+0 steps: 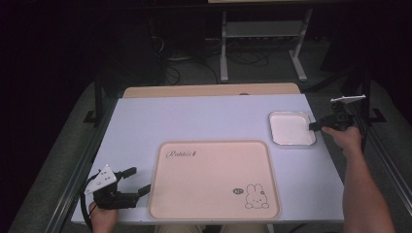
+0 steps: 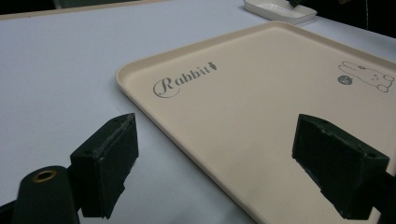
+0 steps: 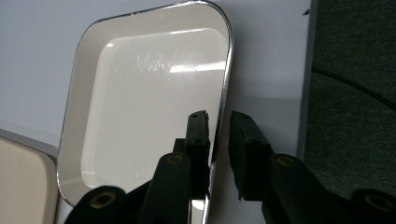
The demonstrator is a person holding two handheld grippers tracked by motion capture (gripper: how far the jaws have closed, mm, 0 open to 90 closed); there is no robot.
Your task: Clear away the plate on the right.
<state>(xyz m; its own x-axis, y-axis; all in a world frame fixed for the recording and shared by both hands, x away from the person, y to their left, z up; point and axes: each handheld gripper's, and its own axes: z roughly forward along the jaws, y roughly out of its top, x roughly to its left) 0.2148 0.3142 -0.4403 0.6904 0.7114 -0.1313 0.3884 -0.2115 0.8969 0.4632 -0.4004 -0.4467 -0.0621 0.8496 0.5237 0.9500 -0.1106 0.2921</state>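
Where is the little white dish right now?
In the high view the white dish sits at the table's far right, just beyond the bunny tray's right corner. The right gripper straddles its right rim.

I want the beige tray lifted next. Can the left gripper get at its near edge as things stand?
Probably yes: the left gripper is open, its jaws already straddle the beige tray rim, and nothing lies between.
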